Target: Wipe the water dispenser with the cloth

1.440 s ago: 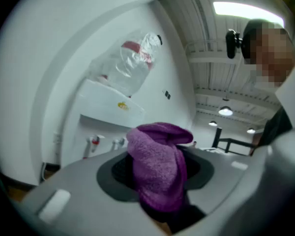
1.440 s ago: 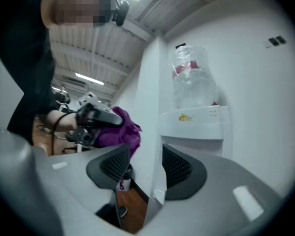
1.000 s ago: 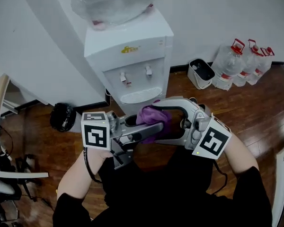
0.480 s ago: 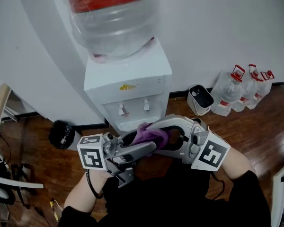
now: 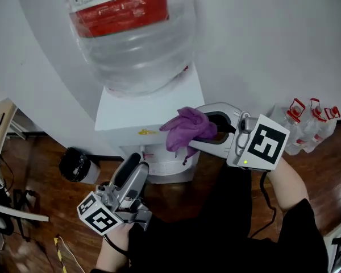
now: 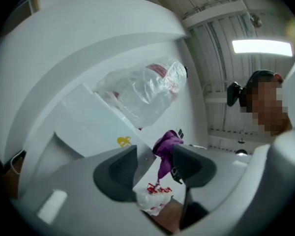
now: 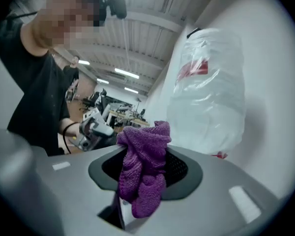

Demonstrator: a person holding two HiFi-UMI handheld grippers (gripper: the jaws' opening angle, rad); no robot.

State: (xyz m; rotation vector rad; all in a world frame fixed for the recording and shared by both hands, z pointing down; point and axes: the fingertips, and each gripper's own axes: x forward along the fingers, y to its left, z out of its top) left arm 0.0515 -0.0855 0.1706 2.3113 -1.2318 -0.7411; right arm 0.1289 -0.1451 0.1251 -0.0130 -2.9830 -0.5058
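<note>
— At the tips of the right gripper (image 5: 202, 131), what?
— Pinching the purple cloth (image 7: 143, 166) between both pads, after a closing of the jaws just now. Bunched up, one end drooping below.
— And the cloth against the water dispenser (image 5: 142, 115)?
— Up by the top front corner of the white cabinet, on its right side. Touching or not, impossible to tell.
— The left gripper (image 5: 135, 174)?
— Lower, in front of the dispenser's lower part, well apart from the cloth. Spread wide, having just opened; nothing between the pads.
— Farther out?
— Big clear bottle (image 5: 131, 33) with a red label, upside down on the cabinet. Black bin (image 5: 77, 165) on the wooden floor (image 5: 40, 181) at the left. Spare water bottles (image 5: 307, 124) by the wall at the right.
</note>
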